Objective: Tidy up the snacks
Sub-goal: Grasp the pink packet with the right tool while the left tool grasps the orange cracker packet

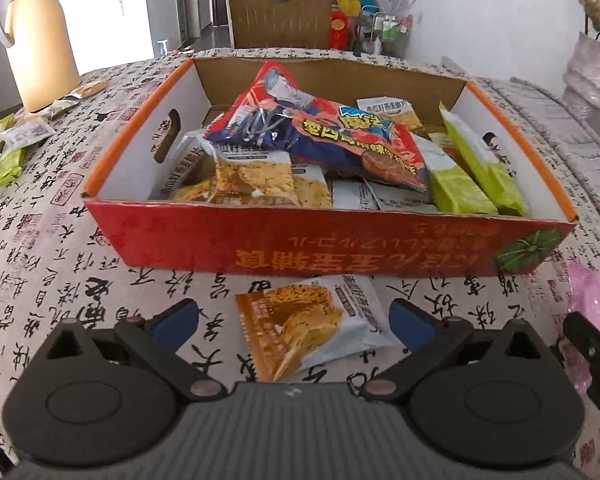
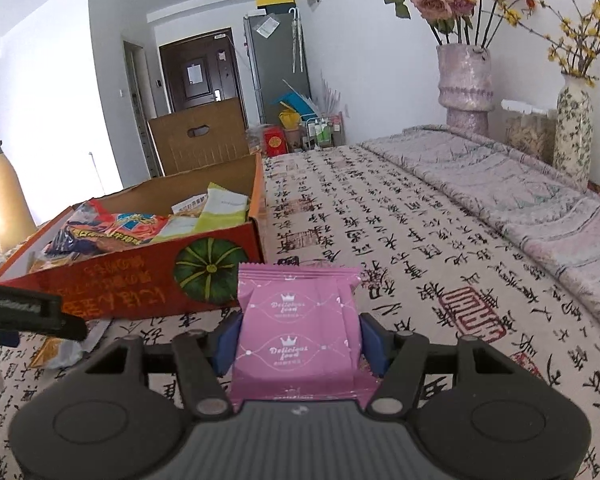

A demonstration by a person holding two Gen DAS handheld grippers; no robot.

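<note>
Two grippers: the right gripper (image 2: 298, 344) clamps a pink packet (image 2: 298, 332); the left gripper (image 1: 294, 322) has its fingers wide around a cracker packet (image 1: 312, 330) beside the box (image 1: 300, 240).

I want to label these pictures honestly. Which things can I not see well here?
- Lower snacks in the box: left wrist view, covered by the big red bag.
- Packets beside the jug: left wrist view, small, cut by the left edge.
- Bottom of the pink packet: right wrist view, hidden by the right gripper.
- Left gripper: right wrist view shows only a dark edge.
</note>
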